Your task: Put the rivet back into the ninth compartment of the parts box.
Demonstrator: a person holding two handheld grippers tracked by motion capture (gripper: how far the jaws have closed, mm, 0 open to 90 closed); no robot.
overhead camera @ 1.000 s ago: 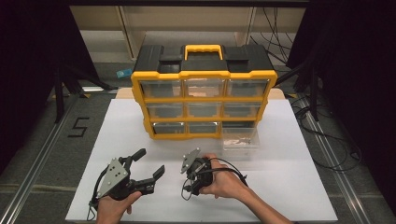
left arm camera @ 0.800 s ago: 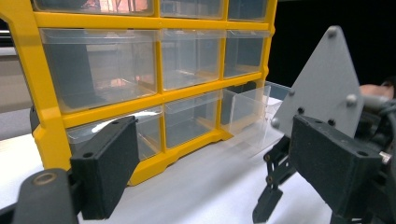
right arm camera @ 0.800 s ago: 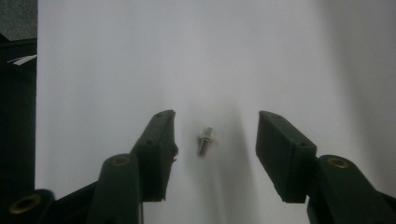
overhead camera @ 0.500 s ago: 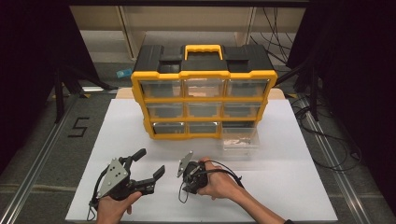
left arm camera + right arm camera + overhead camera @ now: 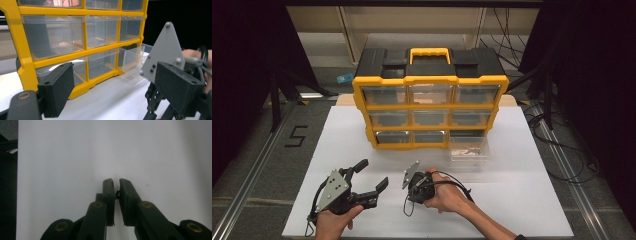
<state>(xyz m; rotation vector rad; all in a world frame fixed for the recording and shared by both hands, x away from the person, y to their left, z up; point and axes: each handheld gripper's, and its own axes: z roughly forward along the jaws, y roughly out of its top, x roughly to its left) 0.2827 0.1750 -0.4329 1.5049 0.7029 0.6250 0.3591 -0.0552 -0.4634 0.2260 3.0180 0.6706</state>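
**Both grippers low on the table, one drawer out of the organizer**

From my seat: my left gripper (image 5: 371, 176) sits near the front-left of the white table (image 5: 532, 200) with its jaws spread wide, nothing between them. In the left gripper view it looks toward the yellow organizer (image 5: 25, 60). My right gripper (image 5: 116, 185) is tipped down at the tabletop with its jaws pressed nearly together; there's a tiny dark bit (image 5: 117, 194) in the slit, but I can't tell what it is. The two grippers are just beside each other, well apart from the organizer. A clear drawer (image 5: 468, 149) sits on the table in front of the organizer's lower-right corner, something pale inside, too small to make out.
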